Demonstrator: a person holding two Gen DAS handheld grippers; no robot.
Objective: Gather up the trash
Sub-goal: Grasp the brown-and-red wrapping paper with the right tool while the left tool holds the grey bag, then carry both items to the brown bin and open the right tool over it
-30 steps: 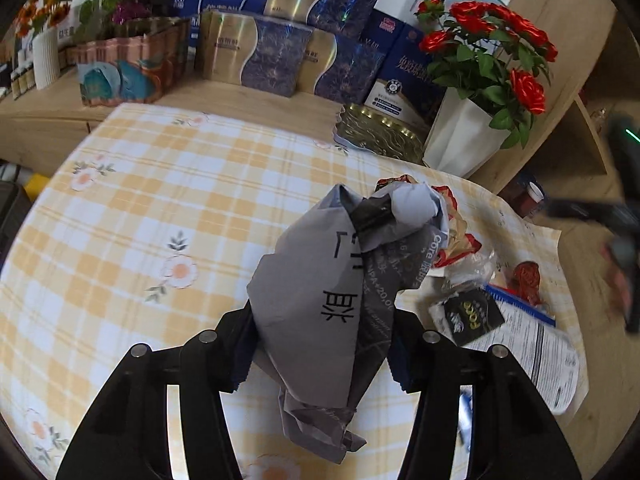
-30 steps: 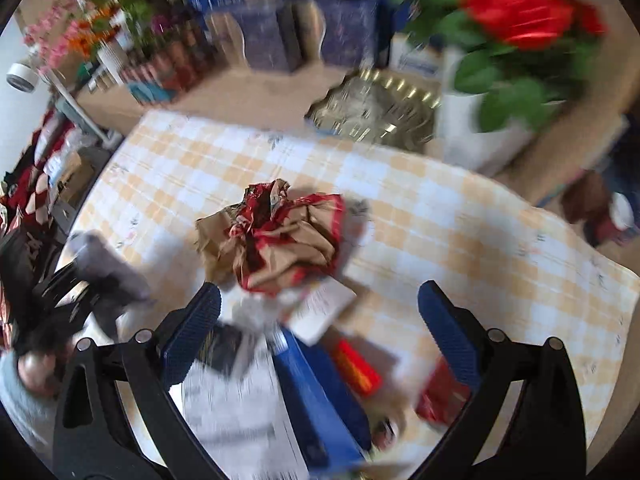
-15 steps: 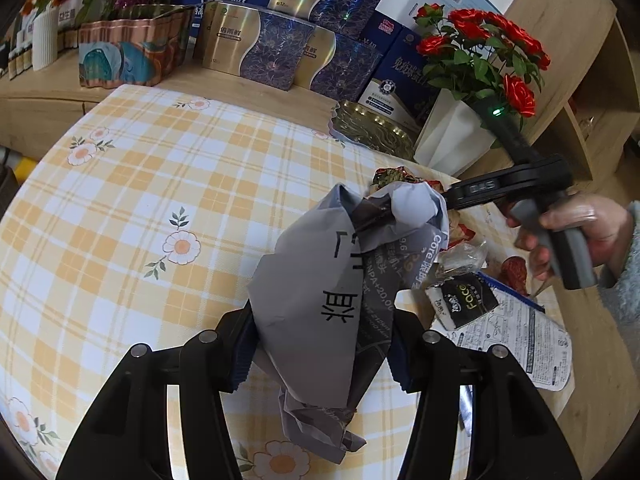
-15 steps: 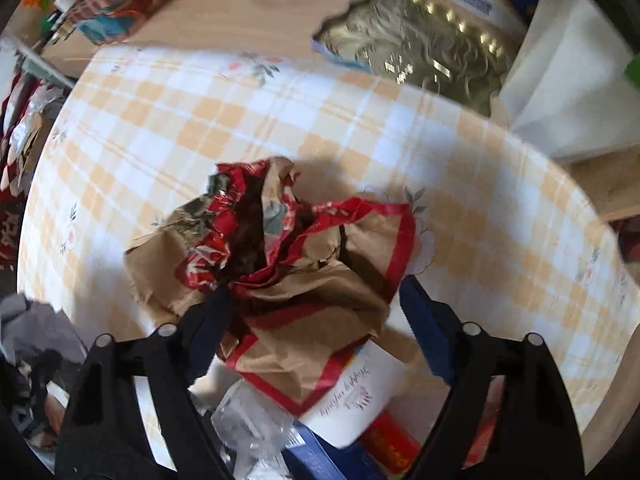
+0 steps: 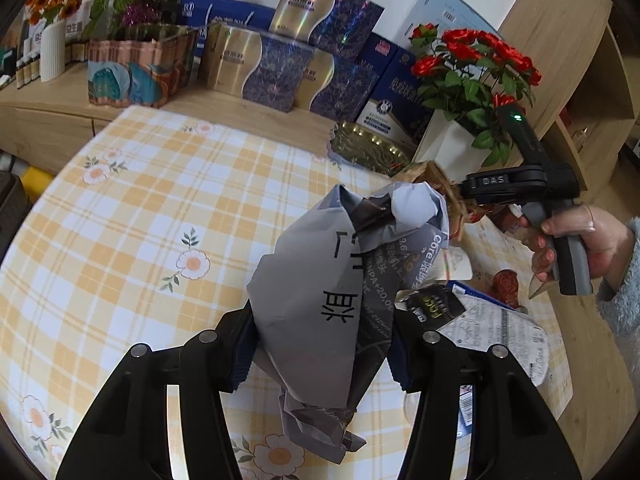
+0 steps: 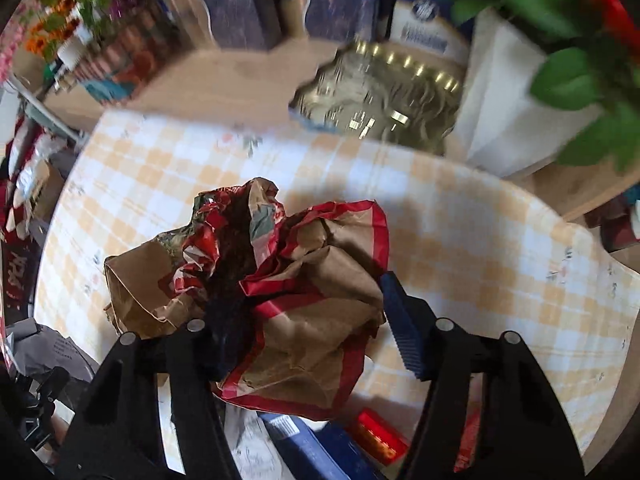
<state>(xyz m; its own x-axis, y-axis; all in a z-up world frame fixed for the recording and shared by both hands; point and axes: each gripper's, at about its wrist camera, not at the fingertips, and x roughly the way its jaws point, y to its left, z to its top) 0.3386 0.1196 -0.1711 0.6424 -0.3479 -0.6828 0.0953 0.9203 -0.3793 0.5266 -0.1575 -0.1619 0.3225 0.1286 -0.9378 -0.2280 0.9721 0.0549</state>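
My left gripper (image 5: 320,344) is shut on a crumpled grey paper bag (image 5: 320,280) with black print and holds it above the checked tablecloth (image 5: 160,220). A crumpled brown and red paper bag (image 6: 304,300) lies on the cloth near the right edge. My right gripper (image 6: 312,328) points steeply down over it with its jaws closing. The bag is between them: the left pad is sunk in its folds, the right pad (image 6: 400,320) is at its edge. In the left wrist view a hand (image 5: 580,240) holds the right gripper's black body (image 5: 516,184).
More litter lies by the brown bag: a black sachet (image 5: 434,304), a white printed packet (image 5: 504,340), a blue box (image 6: 316,452) and a small red pack (image 6: 376,440). Behind stand a gold tray (image 5: 368,148), a white vase (image 5: 452,148) of red roses and gift boxes (image 5: 260,68).
The right gripper has come down over the brown and red bag and its jaws have narrowed around it. The left gripper still holds the grey bag in about the same place.
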